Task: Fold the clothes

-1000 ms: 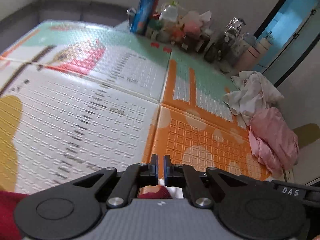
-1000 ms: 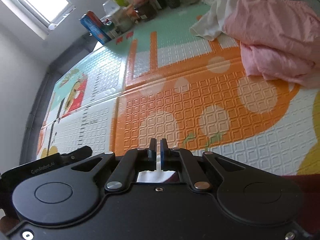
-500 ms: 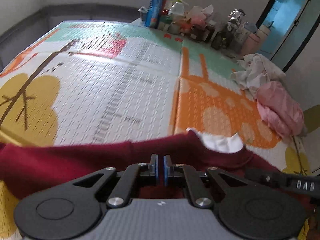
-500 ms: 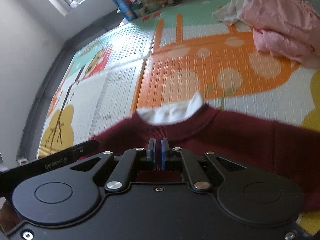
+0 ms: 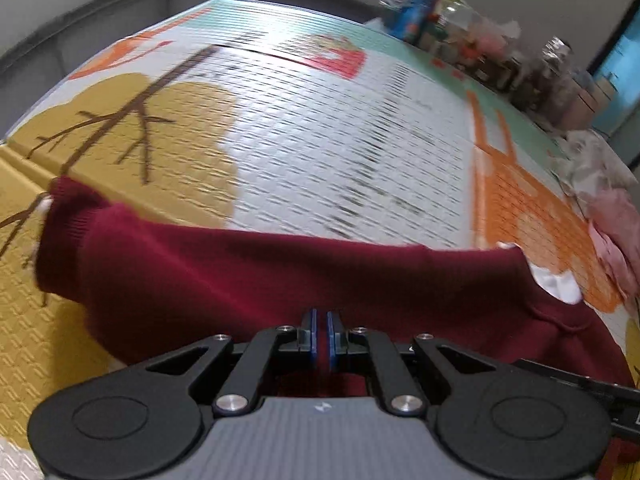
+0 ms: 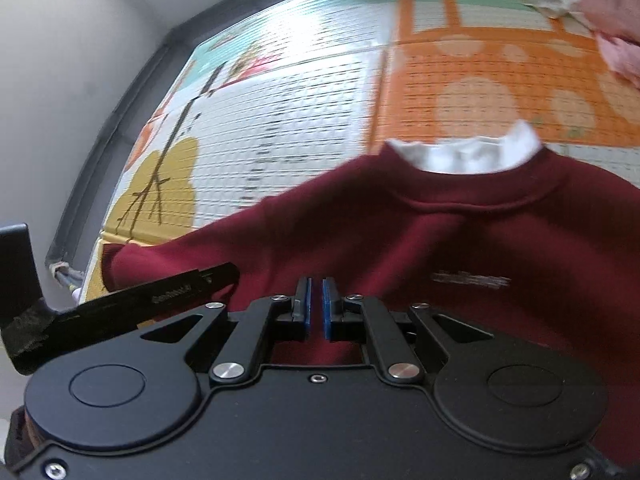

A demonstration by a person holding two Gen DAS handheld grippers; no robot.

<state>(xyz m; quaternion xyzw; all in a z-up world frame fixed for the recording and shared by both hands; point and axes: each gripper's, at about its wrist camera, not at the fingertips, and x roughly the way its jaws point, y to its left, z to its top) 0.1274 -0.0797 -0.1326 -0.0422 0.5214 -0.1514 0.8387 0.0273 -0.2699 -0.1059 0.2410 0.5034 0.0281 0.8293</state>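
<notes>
A maroon sweater [image 5: 280, 272] with a white collar [image 5: 556, 286] stretches across the play mat [image 5: 320, 140] in front of both grippers. One sleeve reaches left, its cuff [image 5: 60, 220] lying on the yellow tree print. My left gripper [image 5: 321, 332] is shut on the sweater's near edge. In the right wrist view the sweater [image 6: 440, 248] shows its neckline, the white collar [image 6: 468, 156] and a small pale chest logo [image 6: 470, 280]. My right gripper [image 6: 316, 312] is shut on the near hem. The cloth between the pads is hidden by the gripper bodies.
A pink garment [image 5: 616, 236] and a pale crumpled one [image 5: 592, 160] lie at the mat's right edge. Bottles and boxes [image 5: 480, 32] crowd the far end. The left gripper's body [image 6: 120, 308] shows at the right view's left. A grey wall base [image 6: 132, 92] borders the mat.
The sweater has swung out from under the grippers and spread forward over the mat, sleeve going left. Both views have turned leftward and lower. Both grippers have stayed shut.
</notes>
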